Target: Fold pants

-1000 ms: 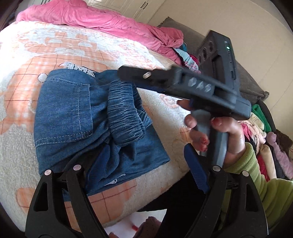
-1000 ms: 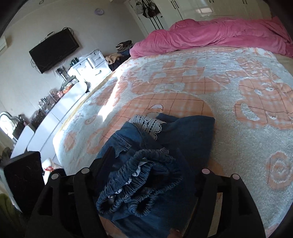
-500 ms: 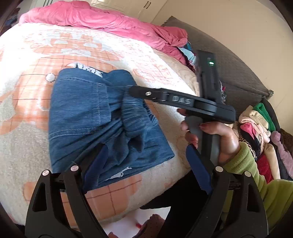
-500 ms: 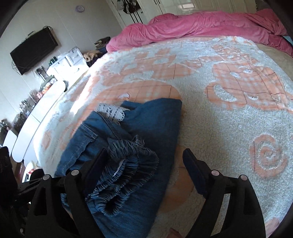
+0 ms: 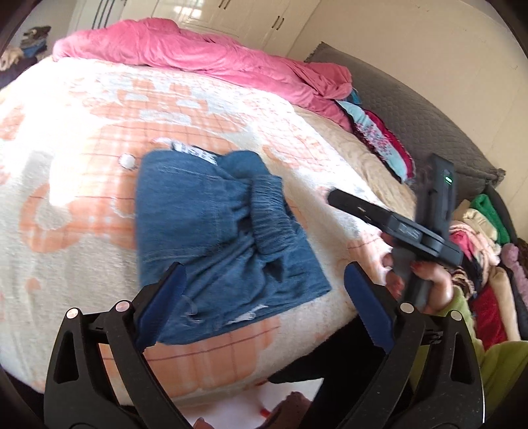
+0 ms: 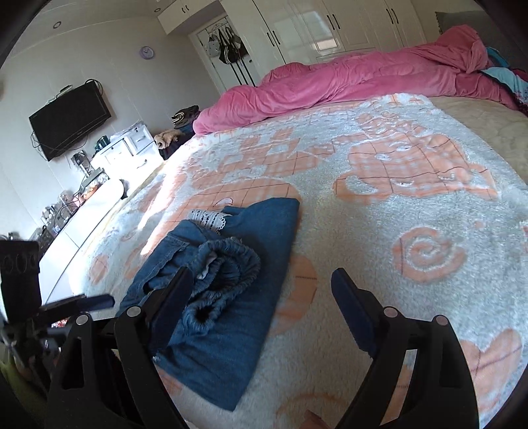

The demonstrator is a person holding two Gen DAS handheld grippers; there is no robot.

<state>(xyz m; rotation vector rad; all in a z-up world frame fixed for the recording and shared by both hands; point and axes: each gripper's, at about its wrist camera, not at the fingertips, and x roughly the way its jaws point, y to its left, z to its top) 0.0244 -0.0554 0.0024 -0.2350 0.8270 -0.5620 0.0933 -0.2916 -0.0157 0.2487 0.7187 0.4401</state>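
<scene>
Pants (image 5: 224, 244) lie folded near the blanket's (image 5: 76, 138) near edge, elastic waistband bunched on top. Left gripper (image 5: 264, 297) and right gripper (image 6: 260, 297) have just been opening; both jaws stand wide, gripping nothing. Clothes pile (image 5: 485, 250) sits right. Pink duvet (image 6: 346, 79) lies far across; wardrobe (image 6: 330, 26) beyond.

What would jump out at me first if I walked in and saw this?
Probably the folded blue denim pants, lying in a bundle near the edge of a fluffy white-and-orange blanket on the bed. Behind them, a crumpled pink duvet stretches along the far side. Up close, two black hand-held grippers hover over the pants: the left gripper and the right gripper, both open and holding nothing.
</scene>
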